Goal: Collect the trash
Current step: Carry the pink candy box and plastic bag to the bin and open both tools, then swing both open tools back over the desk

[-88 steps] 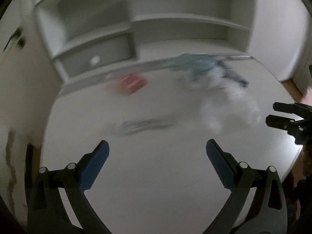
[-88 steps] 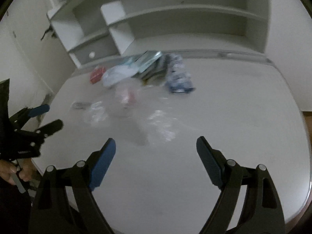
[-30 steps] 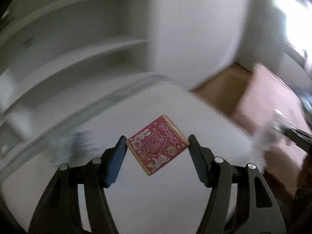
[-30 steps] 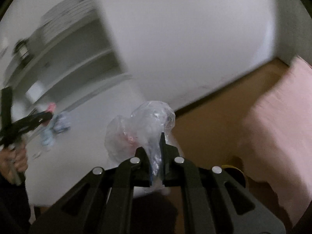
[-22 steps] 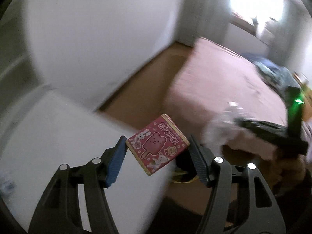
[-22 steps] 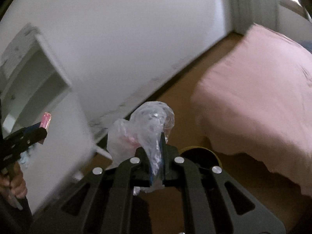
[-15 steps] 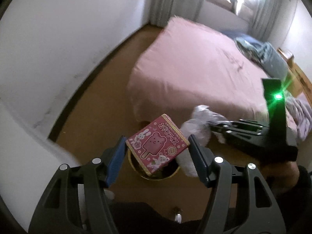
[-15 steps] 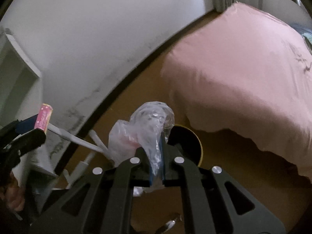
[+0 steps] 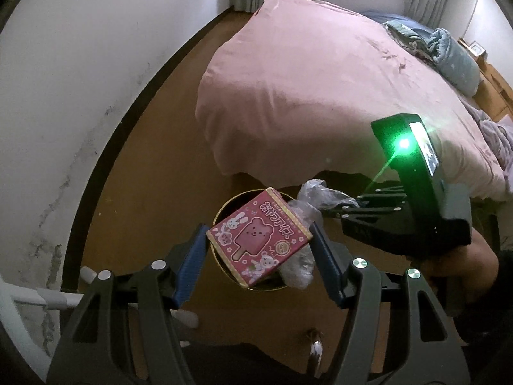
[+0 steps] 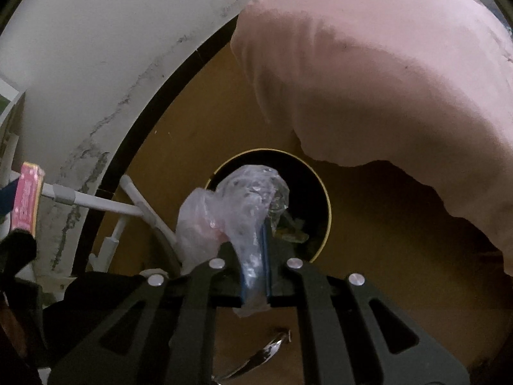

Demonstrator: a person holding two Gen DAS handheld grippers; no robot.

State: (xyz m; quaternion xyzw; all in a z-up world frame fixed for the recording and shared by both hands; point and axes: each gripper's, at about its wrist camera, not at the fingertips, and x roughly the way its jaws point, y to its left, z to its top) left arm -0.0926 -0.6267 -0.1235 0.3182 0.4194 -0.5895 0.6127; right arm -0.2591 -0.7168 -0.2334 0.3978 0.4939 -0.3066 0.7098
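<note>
My left gripper (image 9: pixel 258 242) is shut on a pink ice-cream box (image 9: pixel 256 240) printed with a bear and rabbits, held above a round dark trash bin (image 9: pixel 224 211) with a yellow rim on the floor. My right gripper (image 10: pixel 256 250) is shut on a crumpled clear plastic bag (image 10: pixel 237 205), held over the bin's mouth (image 10: pixel 307 192). In the left wrist view the right gripper (image 9: pixel 323 207) comes in from the right with the bag (image 9: pixel 315 192). In the right wrist view the pink box (image 10: pixel 27 199) shows edge-on at the far left.
A bed with a pink cover (image 9: pixel 320 80) stands just behind the bin. A white wall with a dark baseboard (image 9: pixel 105 147) runs along the left. White table legs (image 10: pixel 96 203) stand left of the bin. The floor is brown wood (image 10: pixel 384 224).
Both grippers swung away from the desk, the left with the pink box and the right with the plastic bag. They now hang over the floor bin, closer than half a second ago.
</note>
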